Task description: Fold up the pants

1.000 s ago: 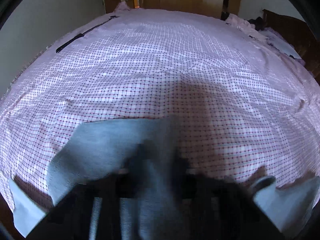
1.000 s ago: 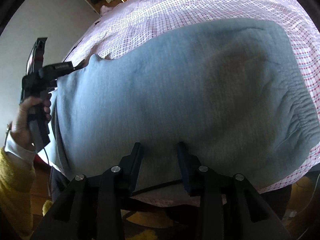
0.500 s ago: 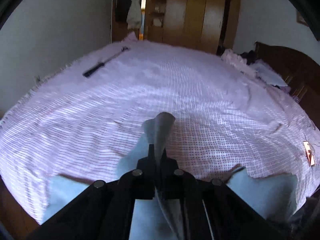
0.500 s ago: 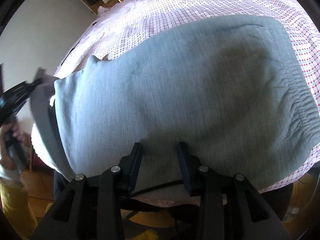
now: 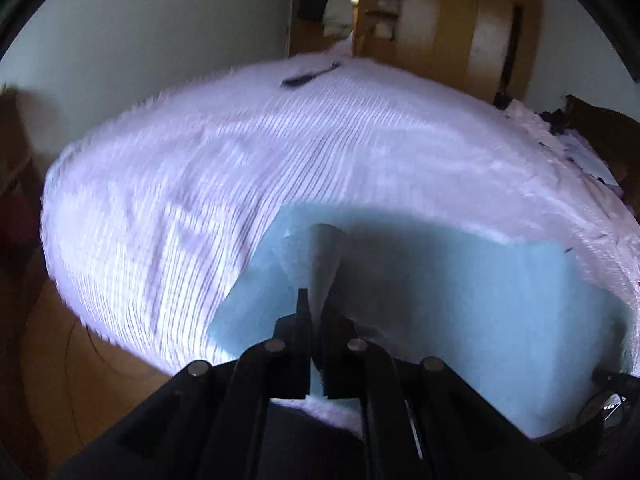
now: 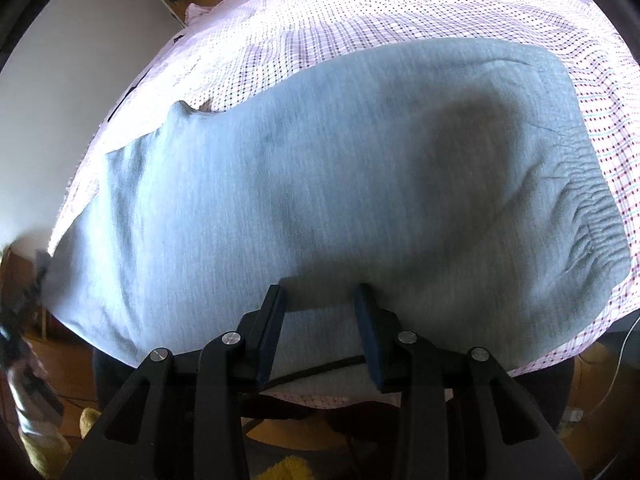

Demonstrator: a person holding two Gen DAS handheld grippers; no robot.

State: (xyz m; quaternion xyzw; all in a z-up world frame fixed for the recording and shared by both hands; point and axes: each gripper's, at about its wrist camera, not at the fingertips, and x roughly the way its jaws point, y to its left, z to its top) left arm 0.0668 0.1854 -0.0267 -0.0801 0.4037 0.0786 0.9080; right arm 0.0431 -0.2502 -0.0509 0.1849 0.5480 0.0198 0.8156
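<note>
— While the pants (image 6: 320,200) lie spread on the checked bedsheet (image 6: 400,12), which way do they run?

— Their long axis goes left to right along the near edge of the bed in the right wrist view. The gathered waistband (image 6: 596,220) is at the right end, and the leg end trails off to the far left, where it hangs over the bed's edge.

— What is the left gripper (image 5: 316,300) doing?

— Its fingers are pressed together on a peaked fold of the gray fabric, which sticks up in a cone just past the tips. Beyond that, the rest of the pants lies flat to the right in that view, though the picture is smeared.

— And the right gripper (image 6: 320,296)?

— Its fingers (image 6: 272,320) stand partly apart over the near edge of the pants, close to the middle of the cloth. Whether the pads actually pinch the fabric cannot be told; the tips seem to rest at the surface.

— Anything else on the bed?

— A dark, slim object (image 5: 310,74) lies near the far edge, and a wooden wardrobe (image 5: 440,20) stands behind.
</note>
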